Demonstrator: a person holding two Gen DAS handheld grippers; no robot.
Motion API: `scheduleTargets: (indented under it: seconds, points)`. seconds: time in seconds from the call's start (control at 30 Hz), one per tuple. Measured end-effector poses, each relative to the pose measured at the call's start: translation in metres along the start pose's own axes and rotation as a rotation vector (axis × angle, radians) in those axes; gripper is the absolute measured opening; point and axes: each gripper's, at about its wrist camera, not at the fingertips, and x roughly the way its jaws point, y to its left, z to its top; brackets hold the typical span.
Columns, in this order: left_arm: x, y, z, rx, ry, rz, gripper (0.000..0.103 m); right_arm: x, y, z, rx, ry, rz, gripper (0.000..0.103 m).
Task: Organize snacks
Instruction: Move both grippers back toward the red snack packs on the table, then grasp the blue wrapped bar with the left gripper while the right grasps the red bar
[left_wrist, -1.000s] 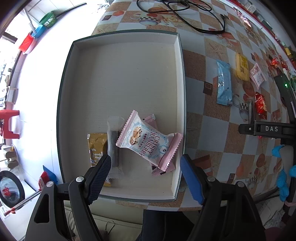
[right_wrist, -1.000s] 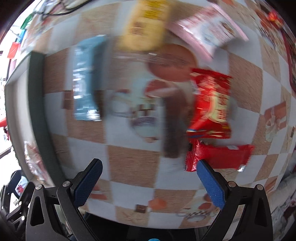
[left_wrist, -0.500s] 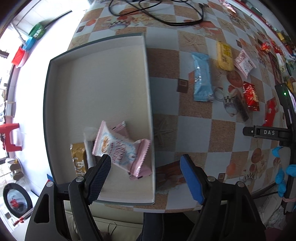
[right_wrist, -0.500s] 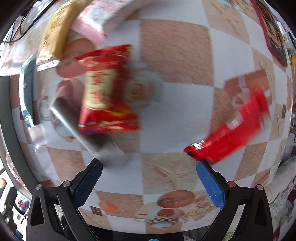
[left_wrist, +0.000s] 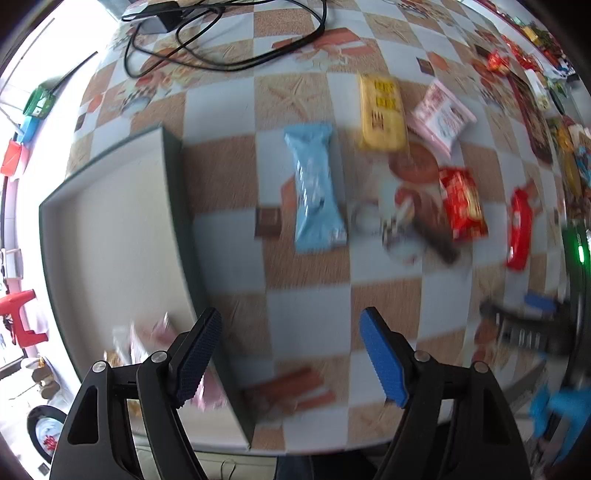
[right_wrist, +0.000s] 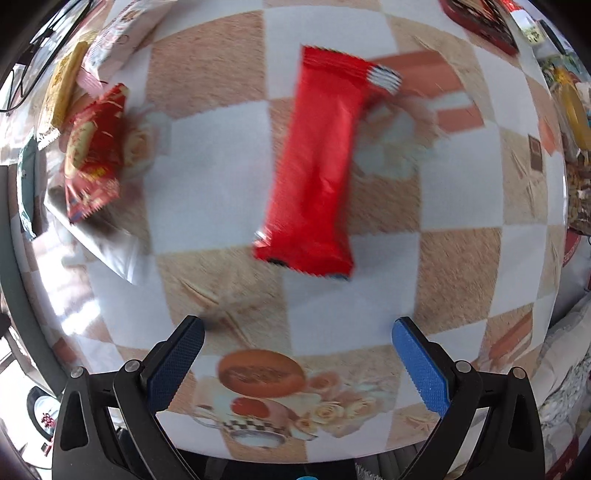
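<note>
Between pickups: some packets already in the tray (left_wrist: 110, 229) at left, more loose on the bench (left_wrist: 306, 295). Next up, likely the red packet (right_wrist: 317, 162), lying just beyond the right claw (right_wrist: 295, 363); needs lowering and centring over it. Right claw wide open, empty. Left claw (left_wrist: 291, 354) likewise wide open, holding nothing, over bare bench beside the tray.

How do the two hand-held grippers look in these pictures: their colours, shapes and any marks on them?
The left gripper and the right gripper look alike. Each has two angular black arms with cut-out openings and round silver screws at the joints. The finger pads are blue with a fine knurled texture. In the left view, the other gripper's black body shows at the right edge, blurred, beside something bright blue. No cables on them are visible.
</note>
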Motion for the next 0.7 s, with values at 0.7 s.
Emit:
scheduleTargets:
  seconds: [0.7]
  points:
    - [0.045, -0.024, 0.101, -0.051, -0.015, 0.018, 0.082, 0.002, 0.0, -0.015, -0.032, -0.035, -0.003, 0.103]
